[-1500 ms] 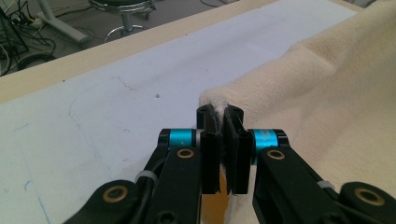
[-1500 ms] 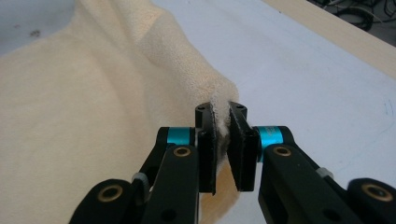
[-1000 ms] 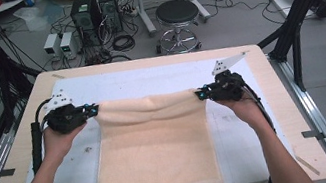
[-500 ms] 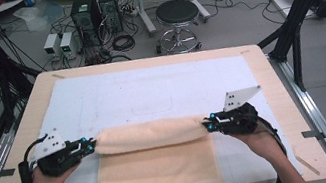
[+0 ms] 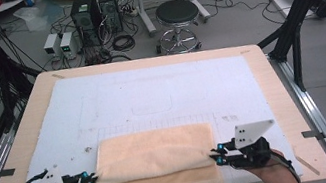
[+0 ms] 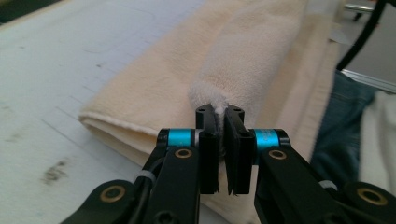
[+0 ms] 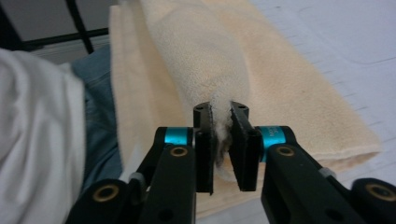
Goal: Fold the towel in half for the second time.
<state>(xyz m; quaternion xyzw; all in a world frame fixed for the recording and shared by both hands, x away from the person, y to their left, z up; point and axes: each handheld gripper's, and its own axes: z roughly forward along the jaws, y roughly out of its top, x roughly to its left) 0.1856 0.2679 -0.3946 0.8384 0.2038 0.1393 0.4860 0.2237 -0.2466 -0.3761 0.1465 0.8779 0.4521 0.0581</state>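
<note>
From the high view, your folded towel (image 5: pixel 155 161) lies along the near edge of the bench (image 5: pixel 271 82), on its white mat (image 5: pixel 151 93). Your left tongs (image 5: pixel 90 181) meet the towel's left end and your right tongs (image 5: pixel 217 155) its right end. Your hands are cut off by the bottom of this view.

In the left gripper view, your left tongs (image 6: pixel 223 125) pinch the tip of the upper fold, with cloth showing between the jaws, which have just eased a little apart.

In the right gripper view, your right tongs (image 7: pixel 221 122) pinch the other tip likewise, their jaws also just loosening slightly. The towel's far end runs out of frame.
</note>
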